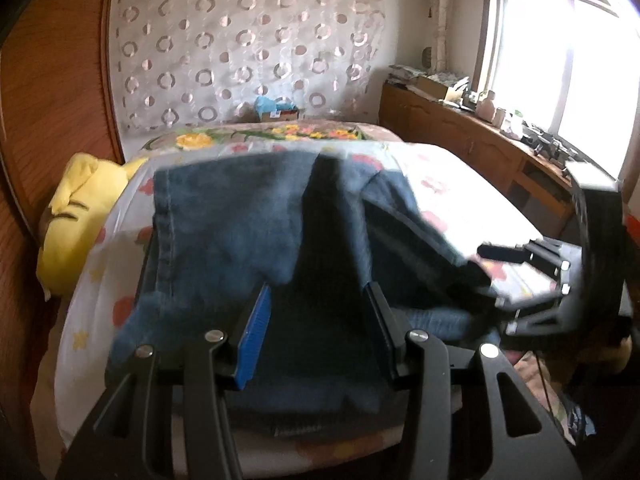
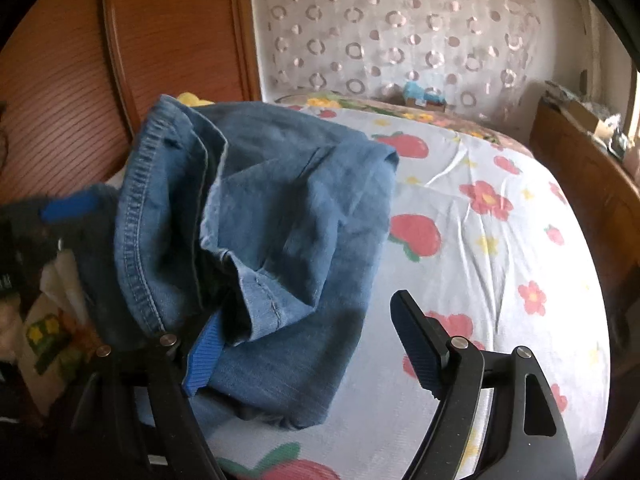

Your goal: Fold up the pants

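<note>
While the denim pants lie bunched on the flowered bedsheet, toward its left side and the wooden wardrobe, we keep our left gripper over their near end; dark cloth fills the space between its two fingers, the blue pad on one side and the black finger on the other, yet we cannot tell whether the pads actually press on it or merely stand either side of it; our right gripper is spread wide, one blue-padded finger tucked against a fold of the pants and the other finger out over bare sheet, well clear of the cloth, so nothing is pinched there; in the left wrist view that right gripper shows at the right edge, just beside the pants; a yellow cushion sits at the sheet's left edge, and a wooden sideboard runs under the bright window.
</note>
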Demonstrator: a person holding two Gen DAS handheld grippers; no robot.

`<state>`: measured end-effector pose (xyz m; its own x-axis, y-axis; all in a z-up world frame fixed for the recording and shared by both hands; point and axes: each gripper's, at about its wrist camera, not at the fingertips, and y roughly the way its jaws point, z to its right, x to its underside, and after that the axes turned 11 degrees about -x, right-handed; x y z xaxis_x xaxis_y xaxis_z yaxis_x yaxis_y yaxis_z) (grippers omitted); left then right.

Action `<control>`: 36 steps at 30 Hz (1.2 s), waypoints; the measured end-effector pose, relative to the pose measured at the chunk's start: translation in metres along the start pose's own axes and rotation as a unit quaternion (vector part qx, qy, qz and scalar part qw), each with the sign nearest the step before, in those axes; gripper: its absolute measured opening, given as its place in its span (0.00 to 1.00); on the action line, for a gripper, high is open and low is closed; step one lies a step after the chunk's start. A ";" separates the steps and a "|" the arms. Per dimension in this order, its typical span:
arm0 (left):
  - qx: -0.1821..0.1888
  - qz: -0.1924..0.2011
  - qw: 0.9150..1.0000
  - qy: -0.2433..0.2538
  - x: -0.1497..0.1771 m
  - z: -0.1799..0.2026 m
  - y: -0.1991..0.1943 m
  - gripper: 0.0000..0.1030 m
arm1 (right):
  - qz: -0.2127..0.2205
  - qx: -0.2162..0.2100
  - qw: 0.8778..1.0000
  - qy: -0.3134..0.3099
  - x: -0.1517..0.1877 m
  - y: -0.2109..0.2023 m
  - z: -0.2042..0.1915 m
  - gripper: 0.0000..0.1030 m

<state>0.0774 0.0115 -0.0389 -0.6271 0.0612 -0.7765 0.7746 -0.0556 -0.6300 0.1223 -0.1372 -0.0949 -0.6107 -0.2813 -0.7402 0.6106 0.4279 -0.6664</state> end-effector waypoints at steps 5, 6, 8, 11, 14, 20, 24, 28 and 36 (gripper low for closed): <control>0.003 0.019 1.000 0.010 -0.022 0.005 0.000 0.45 | -0.002 -0.015 1.000 0.015 0.002 -0.001 0.005 0.78; -0.002 0.021 1.000 0.014 -0.026 0.006 0.001 0.45 | 0.000 -0.017 1.000 0.015 0.003 -0.003 0.005 0.78; -0.007 0.024 1.000 0.015 -0.031 0.004 0.004 0.45 | -0.001 -0.021 1.000 0.015 0.004 -0.004 0.006 0.78; -0.018 0.021 0.999 0.018 -0.033 0.000 0.011 0.45 | 0.000 -0.036 0.999 0.012 0.007 -0.007 0.007 0.69; -0.015 0.022 1.000 0.012 -0.032 -0.004 0.015 0.44 | 0.000 -0.054 0.998 0.011 0.010 -0.009 0.006 0.56; 0.000 0.025 1.000 0.015 -0.029 -0.005 0.015 0.23 | 0.005 -0.085 0.996 0.020 0.013 -0.011 0.004 0.23; -0.002 0.029 1.000 0.003 -0.027 -0.007 0.009 0.08 | 0.020 -0.098 0.994 0.036 0.008 -0.019 0.011 0.11; 0.006 0.048 0.999 0.004 -0.029 -0.006 -0.007 0.05 | 0.030 -0.090 0.995 0.028 -0.003 -0.029 0.012 0.08; 0.019 0.073 0.997 0.010 -0.033 -0.001 -0.031 0.05 | 0.034 -0.071 0.997 0.017 -0.009 -0.034 0.009 0.16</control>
<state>0.0739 0.0123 0.0063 -0.5065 0.0690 -0.8595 0.8533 -0.1032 -0.5112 0.1118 -0.1570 -0.0659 -0.5881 -0.2192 -0.7785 0.5757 0.5625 -0.5934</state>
